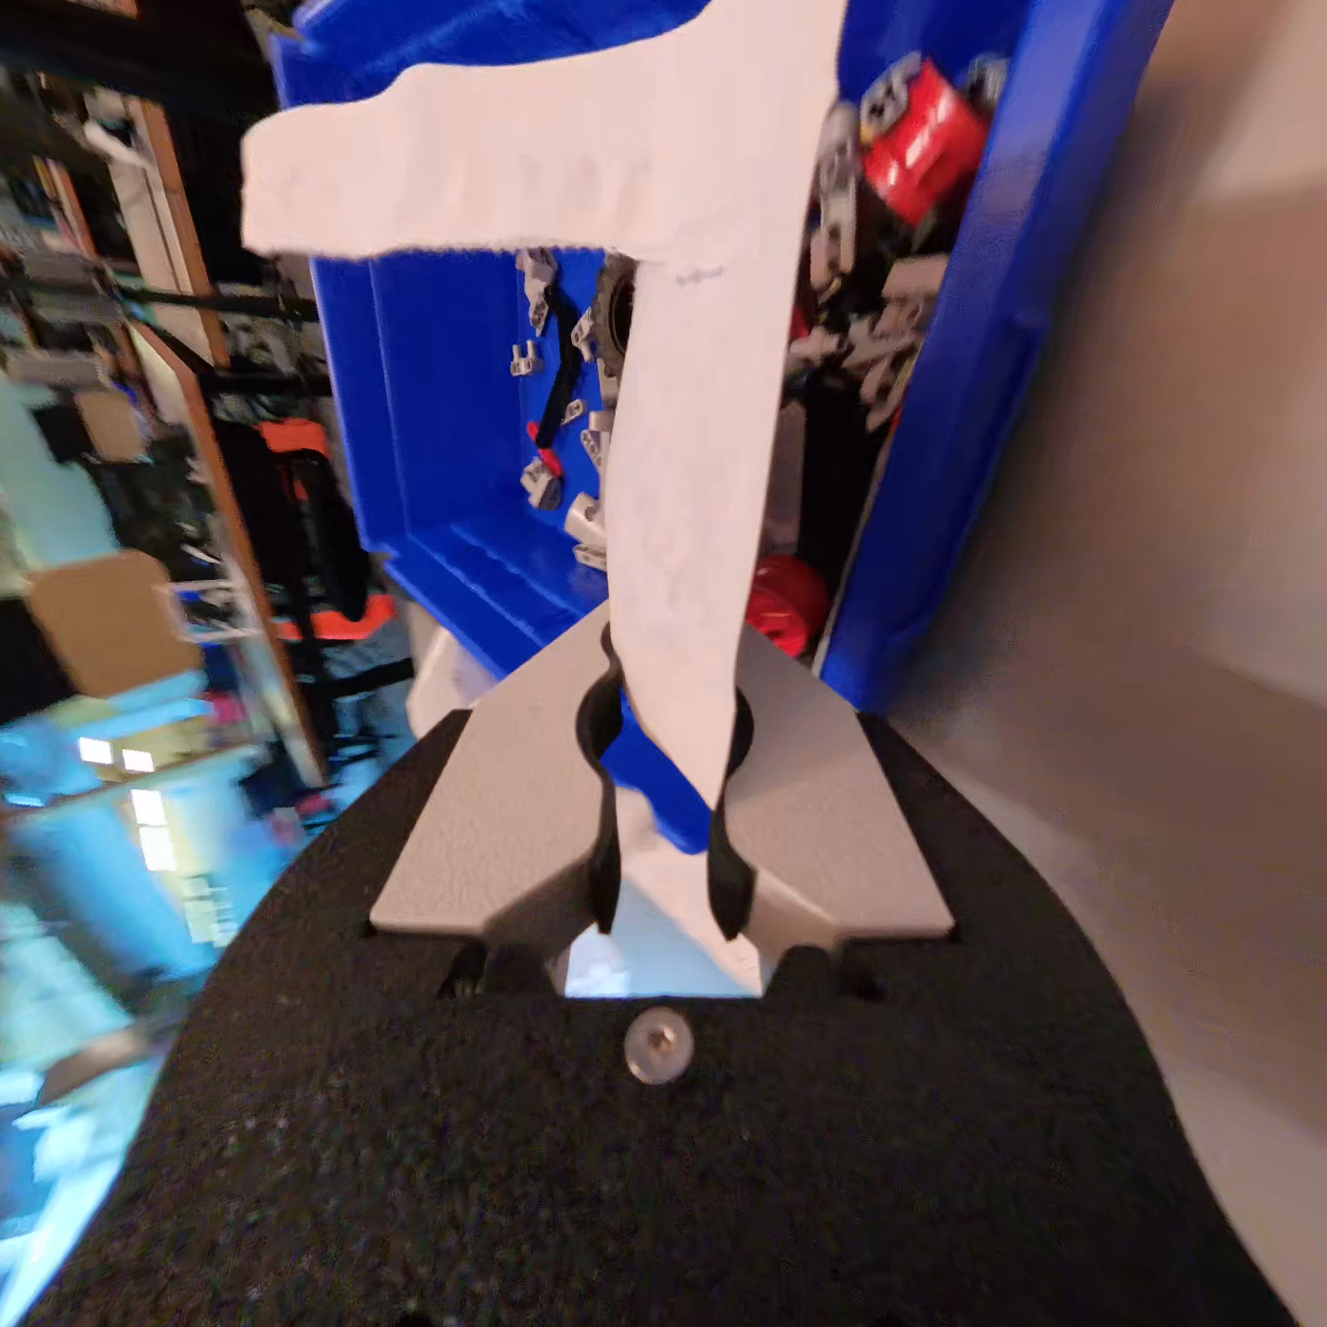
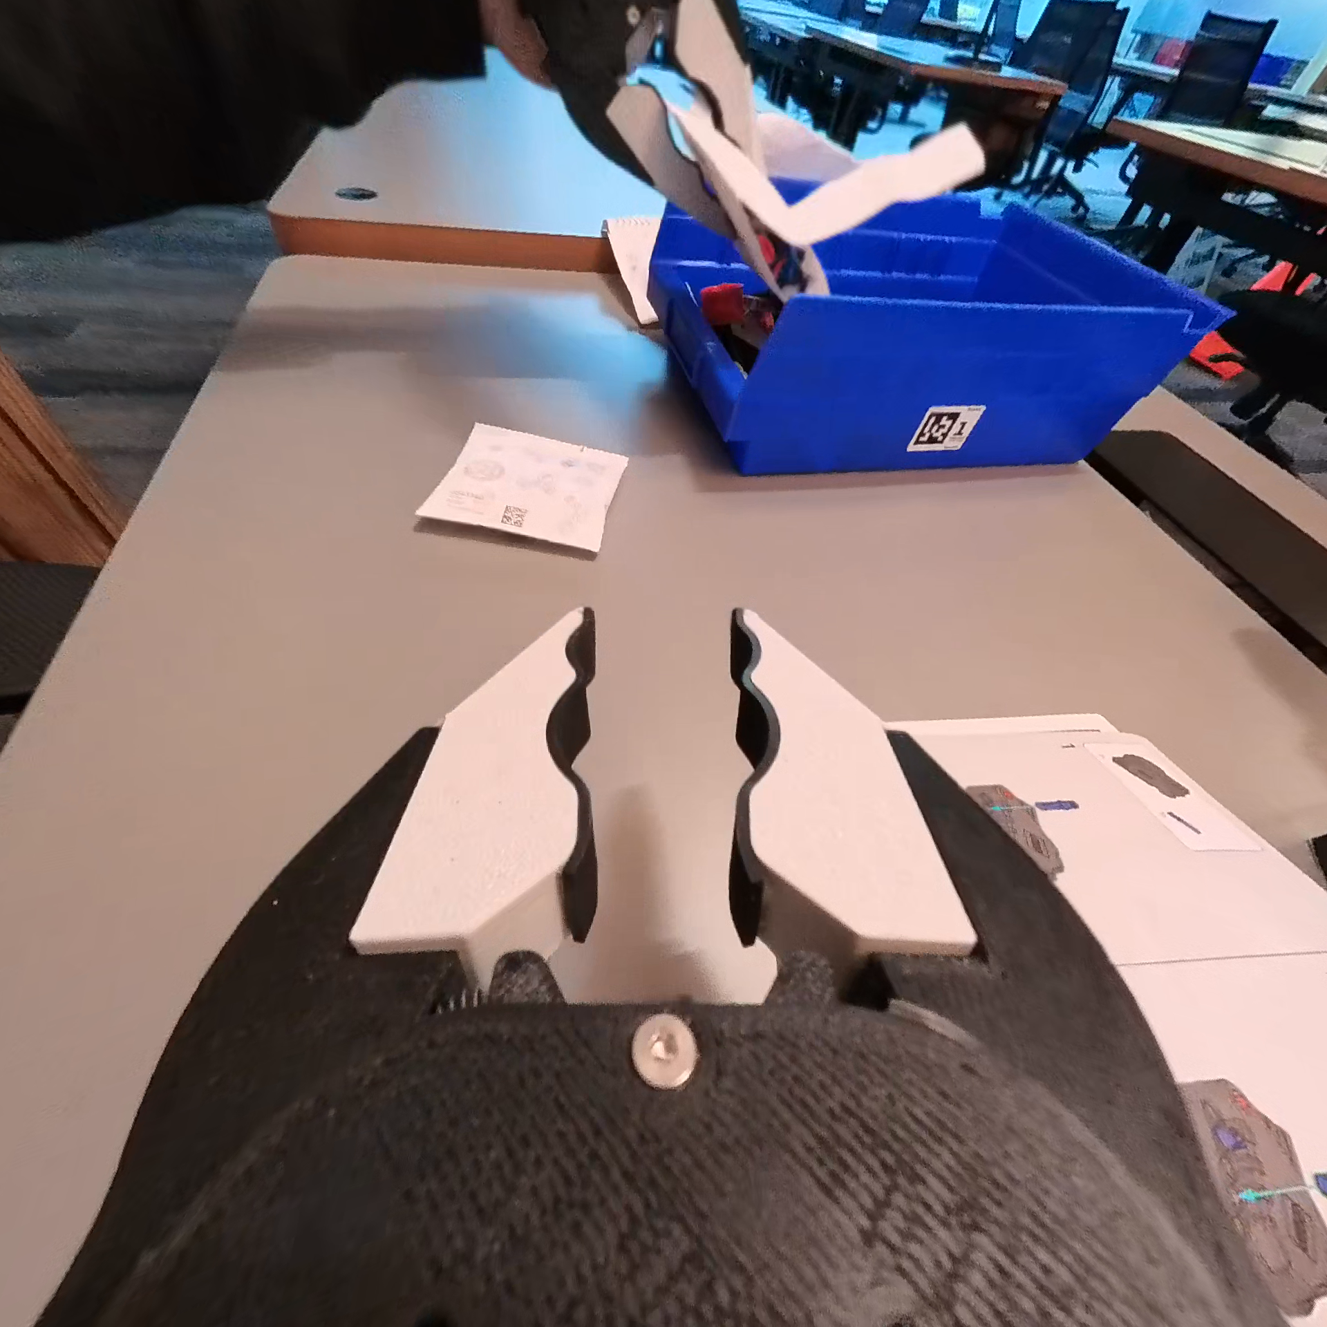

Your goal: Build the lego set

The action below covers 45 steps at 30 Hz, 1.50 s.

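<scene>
Above the blue bin | left gripper pinching white paper bag | lego pieces inside bin | right gripper spread over grey table | instruction sheet beside it

My grey table runs away from me toward a second one beyond. On it, far right, sits the blue bin; a white paper packet lies flat near its left. Just by me on the right lie the open instruction pages. Another paper pokes out behind the bin.
</scene>
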Available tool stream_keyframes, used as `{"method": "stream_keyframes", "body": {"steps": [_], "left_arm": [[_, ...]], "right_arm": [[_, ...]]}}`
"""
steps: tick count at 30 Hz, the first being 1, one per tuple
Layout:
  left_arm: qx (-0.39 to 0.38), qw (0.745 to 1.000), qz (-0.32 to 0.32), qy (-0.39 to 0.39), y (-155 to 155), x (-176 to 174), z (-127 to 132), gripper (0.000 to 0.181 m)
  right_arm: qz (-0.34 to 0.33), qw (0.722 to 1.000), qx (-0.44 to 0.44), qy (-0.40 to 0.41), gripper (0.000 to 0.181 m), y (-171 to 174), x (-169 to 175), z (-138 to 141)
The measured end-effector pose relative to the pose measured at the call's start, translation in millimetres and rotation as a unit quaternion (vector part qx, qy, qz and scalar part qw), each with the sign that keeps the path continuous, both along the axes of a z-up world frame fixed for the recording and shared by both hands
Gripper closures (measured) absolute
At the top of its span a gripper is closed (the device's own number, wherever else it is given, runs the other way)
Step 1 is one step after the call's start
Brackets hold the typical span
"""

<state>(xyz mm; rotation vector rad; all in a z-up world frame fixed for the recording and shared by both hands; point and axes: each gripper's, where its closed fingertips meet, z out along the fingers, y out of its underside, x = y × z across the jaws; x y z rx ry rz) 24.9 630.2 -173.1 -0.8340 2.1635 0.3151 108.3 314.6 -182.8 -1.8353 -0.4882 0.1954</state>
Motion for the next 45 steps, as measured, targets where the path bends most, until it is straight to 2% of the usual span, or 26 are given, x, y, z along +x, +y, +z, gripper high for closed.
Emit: {"method": "stream_keyframes", "body": {"steps": [3,10,15,20,23,31,33,36,38,41,45], "left_arm": [[0.096,0.992,-0.052,0.066,4,16,0,0.166],[0.239,0.955,-0.14,0.109,17,42,9,0.166],[0.264,0.944,-0.157,0.125,29,39,13,0.166],[0.282,0.935,-0.167,0.135,33,33,31,0.166],[0.312,0.918,-0.177,0.168,39,28,37,0.166],[0.341,0.909,-0.163,0.177,51,20,69,0.165],[0.324,0.913,-0.172,0.179,44,21,65,0.166],[0.362,0.894,-0.17,0.203,48,21,73,0.166],[0.345,0.904,-0.169,0.19,43,23,76,0.166],[0.37,0.891,-0.166,0.203,44,21,82,0.166],[0.272,0.949,-0.109,0.119,40,20,87,0.166]], "right_arm": [[-0.007,1.0,-0.008,-0.002,0.145,0,5,-5],[-0.013,1.0,-0.013,0.002,0.146,0,10,-7],[-0.016,1.0,-0.024,0.003,0.145,0,14,-12],[-0.021,0.999,-0.024,0.005,0.145,1,18,-10],[-0.02,1.0,-0.023,0.008,0.145,1,18,-9],[-0.024,0.999,-0.026,-0.001,0.145,-1,21,-9],[-0.024,0.999,-0.026,0.002,0.145,-1,22,-9],[-0.023,0.999,-0.024,0.001,0.144,-1,21,-8],[-0.021,0.999,-0.024,-0.001,0.144,-2,20,-7],[-0.021,1.0,-0.021,-0.005,0.144,-4,20,-6],[-0.025,1.0,-0.009,-0.001,0.143,-6,23,1]]}}
